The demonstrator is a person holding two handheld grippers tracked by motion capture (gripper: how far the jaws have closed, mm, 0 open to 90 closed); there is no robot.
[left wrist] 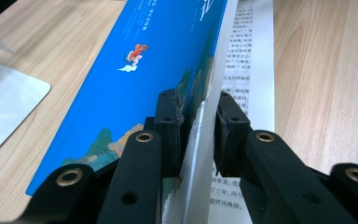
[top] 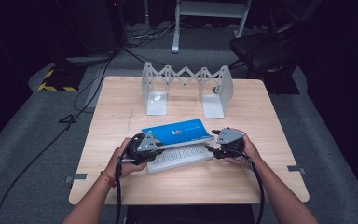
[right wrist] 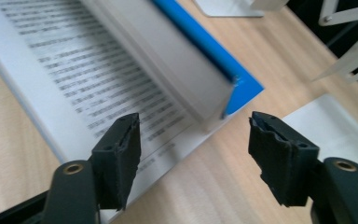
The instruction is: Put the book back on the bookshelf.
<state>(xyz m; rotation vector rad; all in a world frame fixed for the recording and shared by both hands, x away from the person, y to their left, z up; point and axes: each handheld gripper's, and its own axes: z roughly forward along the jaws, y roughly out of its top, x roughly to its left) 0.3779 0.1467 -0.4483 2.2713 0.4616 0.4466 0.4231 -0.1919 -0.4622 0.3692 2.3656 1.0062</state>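
Item one, a blue book [top: 179,132], lies open on the table [top: 121,107], its cover and part of its pages raised off a printed page [top: 182,156]; we see the left gripper [left wrist: 198,126] with fingers [left wrist: 170,126] pinching the raised part's edge. Our right gripper [right wrist: 193,149] holds its fingers [right wrist: 121,149] spread, unpinched, at the book's other end. Item two, a folding book stand [top: 186,88], sits behind.

left tool [left wrist: 199,122] | clamped on blue book [left wrist: 135,84] cover | wooden table [left wrist: 326,79]
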